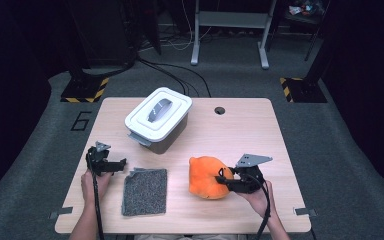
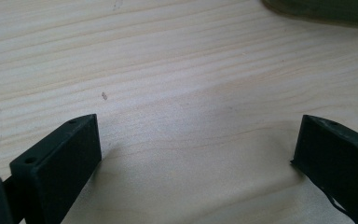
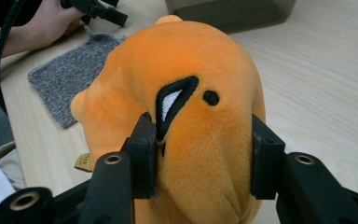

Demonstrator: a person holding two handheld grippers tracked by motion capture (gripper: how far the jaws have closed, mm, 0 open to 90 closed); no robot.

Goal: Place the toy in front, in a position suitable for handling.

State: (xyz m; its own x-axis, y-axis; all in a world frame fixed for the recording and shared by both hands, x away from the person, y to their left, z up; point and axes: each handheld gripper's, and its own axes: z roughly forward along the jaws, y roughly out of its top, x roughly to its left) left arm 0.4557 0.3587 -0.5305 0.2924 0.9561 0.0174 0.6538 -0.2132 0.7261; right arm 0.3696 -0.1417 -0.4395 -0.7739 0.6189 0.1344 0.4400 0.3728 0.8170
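The right hand-held gripper (image 3: 199,156), at the lower right of the high view, has its jaws pressed into both flanks of the round orange plush toy (image 3: 182,93), which sits low and right of centre on the pale wooden table (image 1: 240,125). The plush is soft and bulges past the pads, so a grip this near its edge could slide off or let the toy sag and swing if lifted. The left hand-held gripper (image 1: 111,165) rests at the left, jaws wide apart with nothing between them, just beside the grey knitted cloth (image 1: 145,191). The toy's underside and whether it touches the table are hidden; the contents of the lidded white-and-grey plastic box (image 1: 159,117) cannot be seen.
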